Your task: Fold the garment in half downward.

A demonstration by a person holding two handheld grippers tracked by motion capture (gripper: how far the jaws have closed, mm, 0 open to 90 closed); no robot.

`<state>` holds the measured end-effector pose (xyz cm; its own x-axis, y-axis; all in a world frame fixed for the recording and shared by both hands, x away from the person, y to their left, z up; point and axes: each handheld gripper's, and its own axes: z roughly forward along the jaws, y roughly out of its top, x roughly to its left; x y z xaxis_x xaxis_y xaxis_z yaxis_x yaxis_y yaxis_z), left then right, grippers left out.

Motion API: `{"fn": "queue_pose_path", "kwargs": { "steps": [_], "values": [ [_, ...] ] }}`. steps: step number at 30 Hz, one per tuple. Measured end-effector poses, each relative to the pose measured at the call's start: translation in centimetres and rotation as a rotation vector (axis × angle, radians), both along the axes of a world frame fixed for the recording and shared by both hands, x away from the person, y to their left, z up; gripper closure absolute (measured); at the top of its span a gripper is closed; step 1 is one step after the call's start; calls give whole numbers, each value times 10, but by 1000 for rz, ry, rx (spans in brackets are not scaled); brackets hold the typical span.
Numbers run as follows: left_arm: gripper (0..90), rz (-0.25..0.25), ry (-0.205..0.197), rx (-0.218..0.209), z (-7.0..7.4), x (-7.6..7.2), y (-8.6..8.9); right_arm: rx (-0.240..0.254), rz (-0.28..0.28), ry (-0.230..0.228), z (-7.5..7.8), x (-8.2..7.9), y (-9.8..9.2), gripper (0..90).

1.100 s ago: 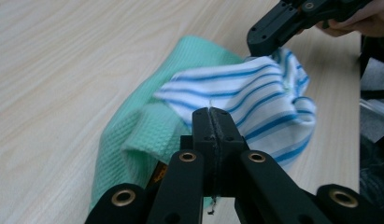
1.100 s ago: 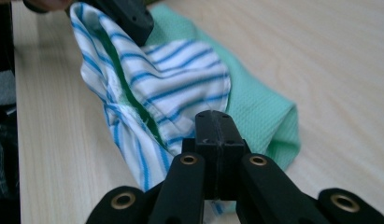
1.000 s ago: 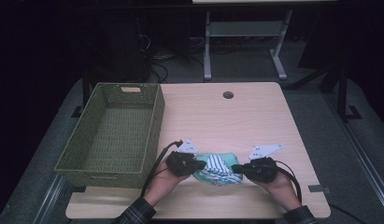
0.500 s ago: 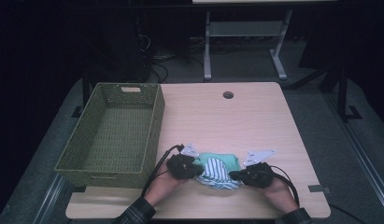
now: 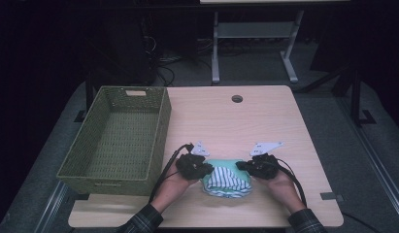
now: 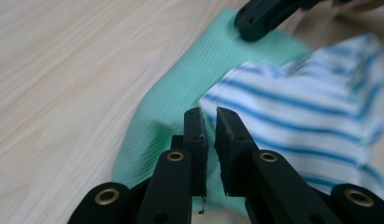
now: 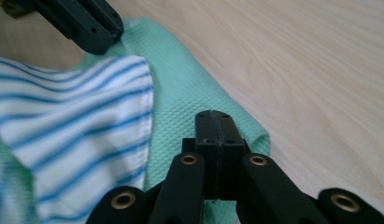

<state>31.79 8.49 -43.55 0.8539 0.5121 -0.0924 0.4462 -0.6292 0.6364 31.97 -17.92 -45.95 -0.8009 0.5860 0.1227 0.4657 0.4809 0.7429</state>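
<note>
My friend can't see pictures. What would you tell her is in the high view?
Two hands, each holding a black gripper, work on a small folded cloth, green with a blue-and-white striped layer on top, near the front edge of a wooden table. The left gripper and right gripper sit at opposite ends of it. An empty green woven basket stands to the left.

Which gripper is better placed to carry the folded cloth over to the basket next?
Left, probably. The left gripper sits at the cloth's edge nearest the green basket, its fingers nearly closed at the striped fold. The right gripper, shut, is on the far side.
</note>
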Motion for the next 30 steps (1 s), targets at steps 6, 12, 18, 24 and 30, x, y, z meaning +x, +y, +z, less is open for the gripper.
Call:
{"fn": "queue_pose_path", "kwargs": {
  "steps": [6, 12, 18, 24, 30],
  "values": [
    [818, 38, 30, 16, -7, 7, 8, -37, -22, 16, -10, 7, -1, 896],
    [789, 92, -37, 43, -8, 16, 6, -37, -26, 18, -9, 2, -2, 896],
    [814, 106, -74, -10, 4, 18, 11, -20, -32, -4, -3, -2, -5, 896],
    [891, 54, -65, -115, 24, 0, 17, 26, -60, -40, 6, 9, -13, 896],
    [895, 9, -33, -189, 25, -18, 21, 24, -71, -42, 6, 25, -8, 896]
  ]
}}
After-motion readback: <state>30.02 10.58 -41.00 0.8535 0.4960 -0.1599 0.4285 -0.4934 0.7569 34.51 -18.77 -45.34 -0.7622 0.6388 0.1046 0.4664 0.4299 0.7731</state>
